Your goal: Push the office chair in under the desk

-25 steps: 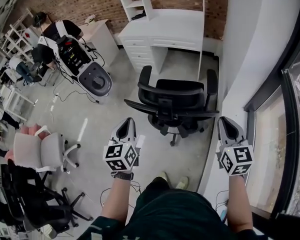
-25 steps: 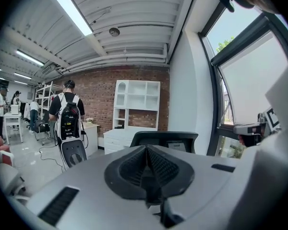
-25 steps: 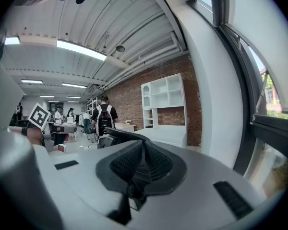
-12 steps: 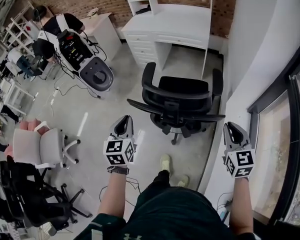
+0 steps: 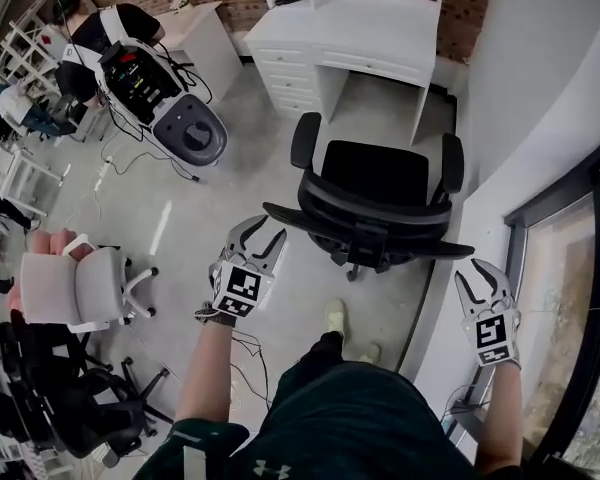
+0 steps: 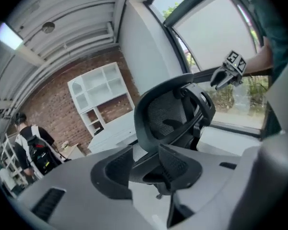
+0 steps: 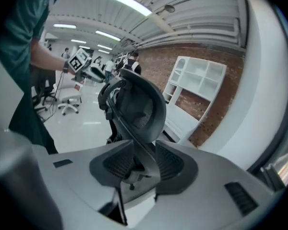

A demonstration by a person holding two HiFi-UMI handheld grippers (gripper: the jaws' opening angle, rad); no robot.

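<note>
As two claws (image 5: 262,238) (image 5: 478,282) open, one office chair (image 5: 375,180) ahead

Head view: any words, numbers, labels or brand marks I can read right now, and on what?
No readable words or numbers.
Marker cubes on left claw and right claw: black-and-white square patterns, no text.
Dark garment: small white emblem at the bottom edge, no lettering.
Machine's dark panel: coloured patches, too small to read.
</note>
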